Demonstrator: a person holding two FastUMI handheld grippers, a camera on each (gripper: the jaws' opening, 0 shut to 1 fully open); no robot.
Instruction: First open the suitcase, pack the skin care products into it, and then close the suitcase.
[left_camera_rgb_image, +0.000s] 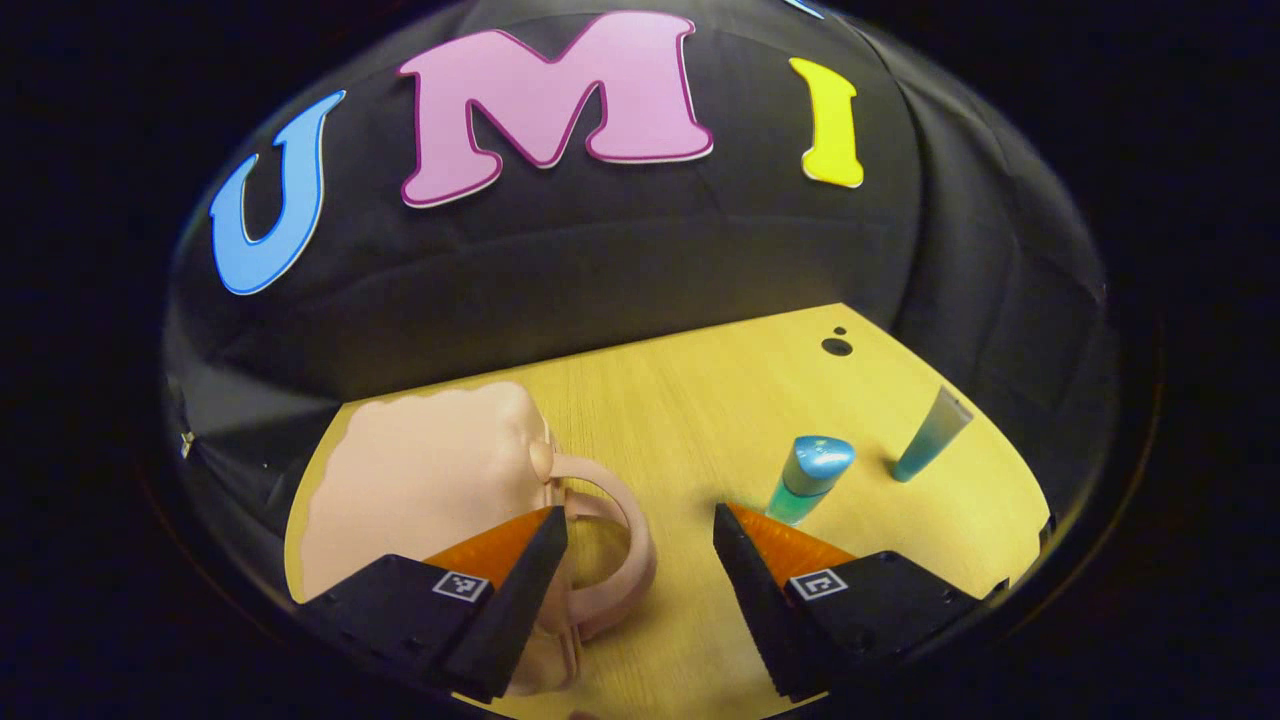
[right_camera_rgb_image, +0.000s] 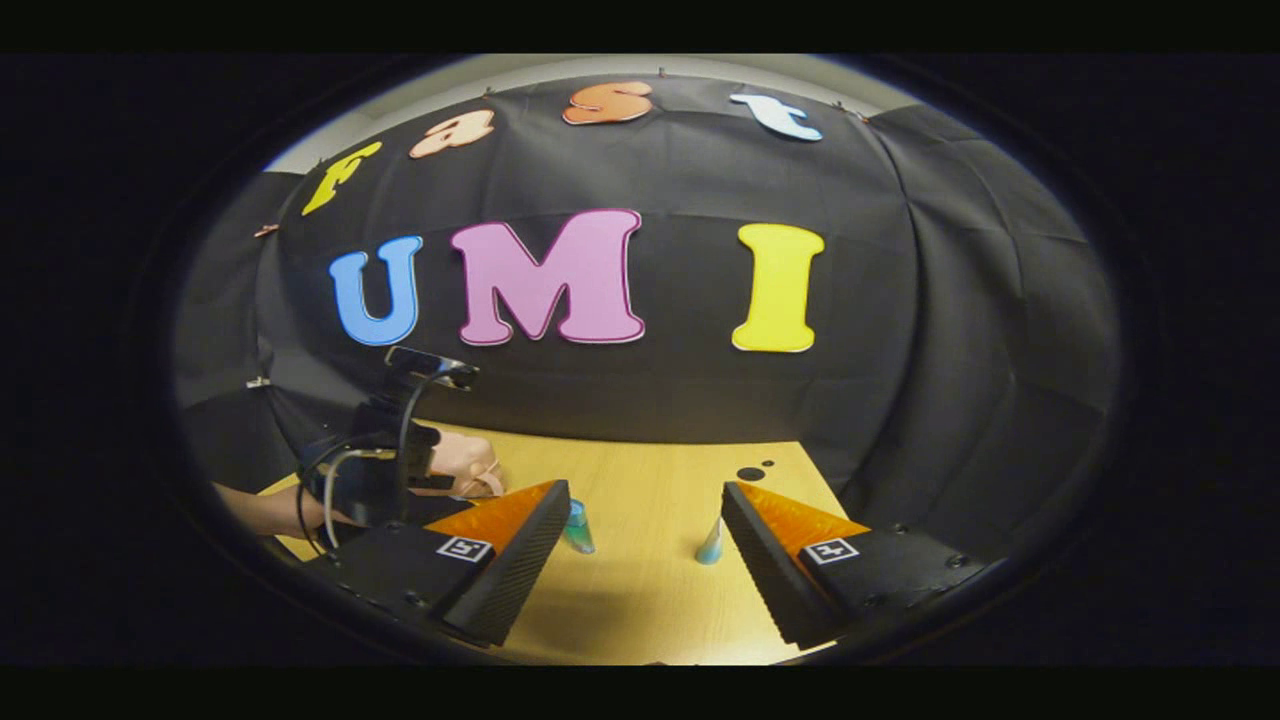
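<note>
Pink suitcase (left_camera_rgb_image: 430, 480) shut on wooden table (left_camera_rgb_image: 660, 420), two blue-green bottles (left_camera_rgb_image: 808, 478) nearby, both grippers' fingers (left_camera_rgb_image: 530, 570) spread, empty.

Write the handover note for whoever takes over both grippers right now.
Left gripper: open, holding nothing, right over the pink suitcase's handle.
Right gripper: open, holding nothing, hanging back above the table.
Pink suitcase: on the table's left side, looks closed.
Blue-capped bottle and teal tube: standing on the table to the suitcase's right, not packed.
Done: nothing visible.
Left: open suitcase, pack both products, close it.
</note>
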